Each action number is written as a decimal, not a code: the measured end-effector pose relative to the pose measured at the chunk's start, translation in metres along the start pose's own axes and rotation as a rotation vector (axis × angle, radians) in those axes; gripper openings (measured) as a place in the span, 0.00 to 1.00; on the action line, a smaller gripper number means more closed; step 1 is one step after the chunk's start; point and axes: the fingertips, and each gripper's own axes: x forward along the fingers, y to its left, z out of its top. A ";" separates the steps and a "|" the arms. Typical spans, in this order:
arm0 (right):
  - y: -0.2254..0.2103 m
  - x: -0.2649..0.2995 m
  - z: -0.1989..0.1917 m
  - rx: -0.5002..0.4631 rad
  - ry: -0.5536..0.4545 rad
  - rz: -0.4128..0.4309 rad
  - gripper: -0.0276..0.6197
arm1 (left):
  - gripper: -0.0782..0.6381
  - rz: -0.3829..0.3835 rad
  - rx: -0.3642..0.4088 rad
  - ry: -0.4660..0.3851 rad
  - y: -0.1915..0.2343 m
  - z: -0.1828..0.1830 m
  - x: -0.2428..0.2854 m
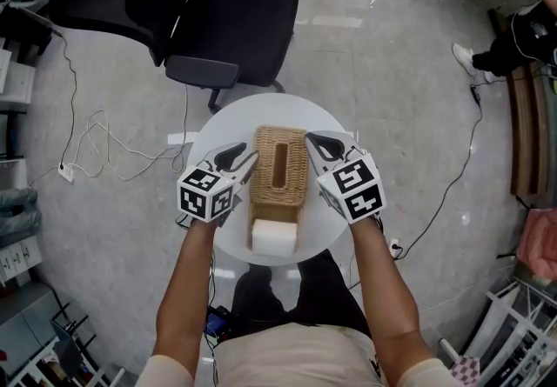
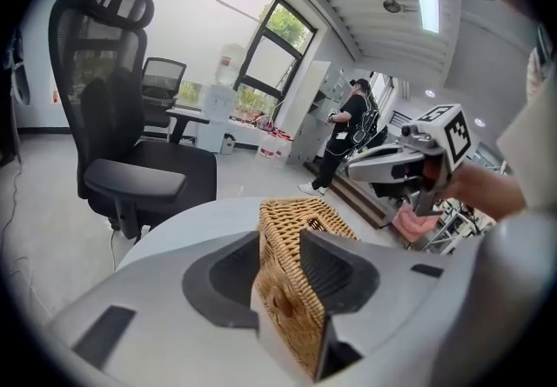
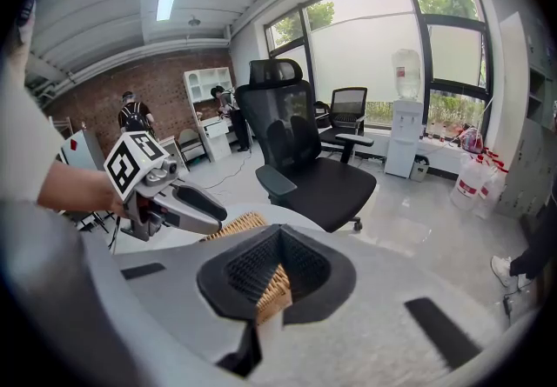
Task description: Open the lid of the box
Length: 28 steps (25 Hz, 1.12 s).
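Tan woven wicker rectangular box (image 1: 266, 201), slotted lid (image 1: 294, 164) still down, sits mid round white table (image 1: 209, 143); right gripper (image 1: 315, 147) pinches its right wall, probably bracing, while left gripper (image 1: 244, 157), jaws spread, straddles the left edge, likely lining up for a lid grip.

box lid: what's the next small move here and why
Probably open the right tool and back both off. The left tool stands open around the lid's left edge, the right tool is shut on its right edge, and white tissue already shows uncovered at the box's near end.
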 end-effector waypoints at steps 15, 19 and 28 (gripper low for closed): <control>0.003 0.018 -0.013 0.021 0.030 0.005 0.03 | 0.29 -0.058 -0.013 0.005 0.001 -0.006 0.006; 0.005 0.022 -0.016 0.026 0.040 0.008 0.03 | 0.29 -0.072 -0.010 -0.001 -0.001 -0.004 0.006; 0.007 0.028 -0.031 0.044 0.070 0.010 0.03 | 0.27 -0.099 -0.014 0.000 -0.006 -0.004 0.009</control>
